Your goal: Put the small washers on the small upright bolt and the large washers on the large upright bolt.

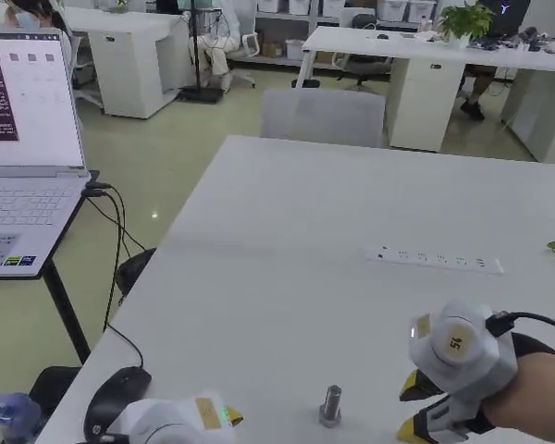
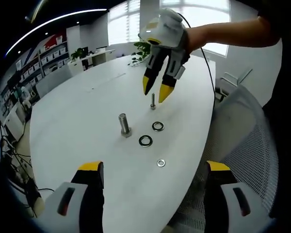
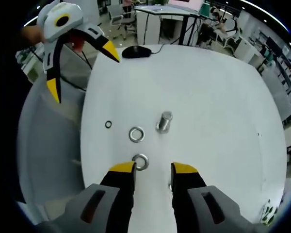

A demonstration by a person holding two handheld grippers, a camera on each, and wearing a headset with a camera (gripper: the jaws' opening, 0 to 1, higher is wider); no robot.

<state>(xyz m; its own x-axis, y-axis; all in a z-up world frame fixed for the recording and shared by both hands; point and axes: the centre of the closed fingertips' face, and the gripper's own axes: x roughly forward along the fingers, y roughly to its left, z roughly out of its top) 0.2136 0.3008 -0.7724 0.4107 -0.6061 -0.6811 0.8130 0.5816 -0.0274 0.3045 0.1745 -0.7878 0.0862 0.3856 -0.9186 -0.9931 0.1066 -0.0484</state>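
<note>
Three washers (image 2: 145, 141) loose on table (image 2: 77, 121), left claw (image 2: 154, 166) wide, right claw (image 3: 153, 168) narrow over small bolt (image 2: 153, 100)

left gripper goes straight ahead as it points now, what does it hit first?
Likely the small washer, lying nearest ahead between the open jaws of the left gripper; a large washer and the large bolt come after. Height above the table is unclear, so hedged.
</note>
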